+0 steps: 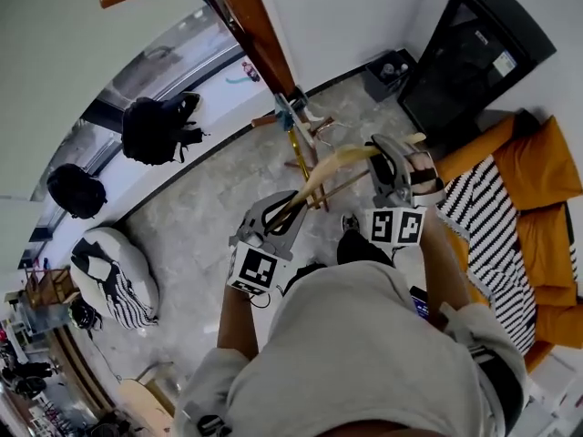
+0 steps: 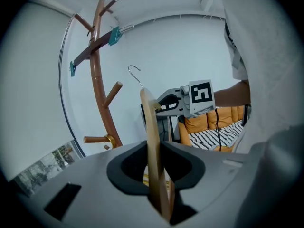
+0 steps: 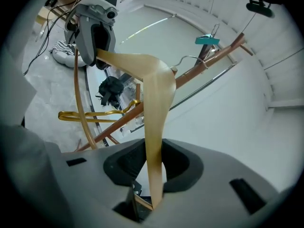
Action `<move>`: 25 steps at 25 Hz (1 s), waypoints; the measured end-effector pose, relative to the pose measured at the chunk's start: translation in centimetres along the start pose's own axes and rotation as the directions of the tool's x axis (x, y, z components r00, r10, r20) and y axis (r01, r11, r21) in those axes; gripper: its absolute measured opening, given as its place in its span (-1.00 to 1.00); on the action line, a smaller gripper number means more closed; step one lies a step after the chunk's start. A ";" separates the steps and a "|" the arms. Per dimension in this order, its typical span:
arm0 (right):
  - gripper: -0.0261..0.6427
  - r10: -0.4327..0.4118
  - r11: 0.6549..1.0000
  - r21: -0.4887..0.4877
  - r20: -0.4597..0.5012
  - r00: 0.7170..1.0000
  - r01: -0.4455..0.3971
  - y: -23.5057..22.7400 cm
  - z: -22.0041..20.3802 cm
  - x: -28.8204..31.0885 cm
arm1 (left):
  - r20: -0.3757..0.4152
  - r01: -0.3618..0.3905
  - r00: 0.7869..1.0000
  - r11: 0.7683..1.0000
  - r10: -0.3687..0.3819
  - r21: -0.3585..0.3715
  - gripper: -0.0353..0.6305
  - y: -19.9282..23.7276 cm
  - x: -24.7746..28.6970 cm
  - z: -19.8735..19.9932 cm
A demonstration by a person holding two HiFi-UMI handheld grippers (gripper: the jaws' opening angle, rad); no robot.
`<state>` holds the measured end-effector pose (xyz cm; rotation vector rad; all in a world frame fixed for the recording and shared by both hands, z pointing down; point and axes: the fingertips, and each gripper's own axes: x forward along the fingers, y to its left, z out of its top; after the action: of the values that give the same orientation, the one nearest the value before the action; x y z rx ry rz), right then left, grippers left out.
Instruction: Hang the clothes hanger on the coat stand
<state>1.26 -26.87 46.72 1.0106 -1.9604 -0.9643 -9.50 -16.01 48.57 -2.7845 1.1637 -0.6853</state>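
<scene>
Pale wooden clothes hanger [image 1: 342,159] (wire hook [image 2: 135,70] on top) held near the brown, branched coat stand [image 1: 260,39], unhung.

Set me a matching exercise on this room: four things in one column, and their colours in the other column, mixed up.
Things:
1. clothes hanger
2. coat stand
3. backpack on the floor
4. sofa

Colours:
A. orange
B. black
C. pale wood
D. reddish brown

Pairs: 1-C, 2-D, 3-B, 4-A.
</scene>
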 end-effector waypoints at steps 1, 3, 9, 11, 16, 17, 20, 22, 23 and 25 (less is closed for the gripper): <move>-0.66 0.003 1.000 0.004 0.004 1.000 -0.003 -0.1 0.2 0.1 | -0.002 -0.013 1.000 1.000 0.013 0.013 -0.69 0.1 -0.2 0.1; -0.66 0.006 1.000 0.006 0.006 1.000 -0.006 -0.5 0.6 0.3 | 0.000 -0.036 0.999 0.999 0.036 0.028 -0.69 0.3 -0.4 0.3; -0.66 0.028 0.999 -0.031 0.036 0.999 -0.027 -0.1 1.6 0.4 | -0.010 -0.104 0.994 0.994 0.104 0.010 -0.67 0.3 -1.2 -0.3; -0.66 0.037 0.999 -0.031 0.043 0.998 -0.035 0.1 1.6 0.6 | -0.011 -0.128 0.992 0.992 0.128 -0.001 -0.65 0.5 -1.1 -0.5; -0.65 0.052 0.998 -0.044 0.047 0.998 -0.050 0.8 2.0 1.0 | -0.013 -0.165 0.986 0.986 0.165 -0.031 -0.64 1.2 -1.3 -1.4; -0.65 0.053 0.998 -0.048 0.047 0.997 -0.051 0.9 2.0 1.1 | -0.014 -0.168 0.986 0.985 0.167 -0.031 -0.64 1.3 -1.3 -1.5; -0.65 0.051 0.998 -0.051 0.048 0.998 -0.049 0.9 1.8 1.1 | -0.015 -0.176 0.984 0.984 0.176 -0.012 -0.64 1.2 -1.2 -1.5; -0.65 0.050 0.998 -0.048 0.048 0.998 -0.047 1.0 1.5 1.0 | -0.017 -0.181 0.983 0.983 0.181 -0.003 -0.64 1.0 -0.9 -1.5; -0.65 0.051 0.998 -0.047 0.048 0.998 -0.049 1.1 1.2 1.0 | -0.019 -0.182 0.983 0.983 0.182 -0.003 -0.64 0.8 -0.8 -1.6; -0.65 0.056 0.998 -0.045 0.046 0.997 -0.054 1.4 0.7 1.0 | -0.023 -0.181 0.983 0.983 0.181 -0.010 -0.64 0.5 -0.4 -1.9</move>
<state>-0.21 -26.92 47.78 0.9119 -1.9871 -1.0046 -10.86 -15.90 49.99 -2.6424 1.4077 -0.6950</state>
